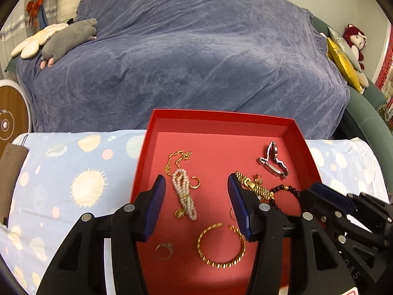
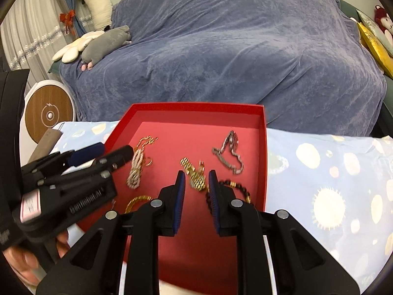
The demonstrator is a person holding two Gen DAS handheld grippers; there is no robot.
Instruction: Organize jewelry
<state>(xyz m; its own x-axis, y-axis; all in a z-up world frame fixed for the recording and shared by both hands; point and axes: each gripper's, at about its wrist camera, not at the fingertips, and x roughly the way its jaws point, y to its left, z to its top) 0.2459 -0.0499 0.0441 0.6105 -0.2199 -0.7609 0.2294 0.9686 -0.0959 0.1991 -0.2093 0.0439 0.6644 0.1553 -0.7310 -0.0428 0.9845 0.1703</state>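
Left wrist view: the left gripper (image 1: pixel 195 205) hangs over the red tray (image 1: pixel 221 120), fingers spread wide and released, nothing between them. Under the gap lies a pearl strand (image 1: pixel 184 194) tangled with a thin gold chain (image 1: pixel 178 158); a small gold hoop (image 1: pixel 195 182) sits just right of the pearls. Nearer, a gold bangle (image 1: pixel 221 245) and a ring (image 1: pixel 164 250) lie on the tray floor. Gold link watch band (image 1: pixel 255 186) behind the right finger, black bead bracelet (image 1: pixel 287 190) just right of it, silver watch (image 1: pixel 272 163) at far right. The right gripper (image 1: pixel 326 196) enters from the right, over the tray's right edge. The tray rests on a planet-print sheet (image 1: pixel 73 172). Right wrist view: right gripper (image 2: pixel 196 191) released, jaws partly apart, empty, with the gold link watch band (image 2: pixel 196 177) just beyond the tips and the black bead bracelet (image 2: pixel 238 188) beside the right finger. Silver watch (image 2: pixel 229 153) farther right; pearl strand (image 2: pixel 136 169) left, near the left gripper (image 2: pixel 108 154). Blue-covered sofa (image 2: pixel 233 49) behind.
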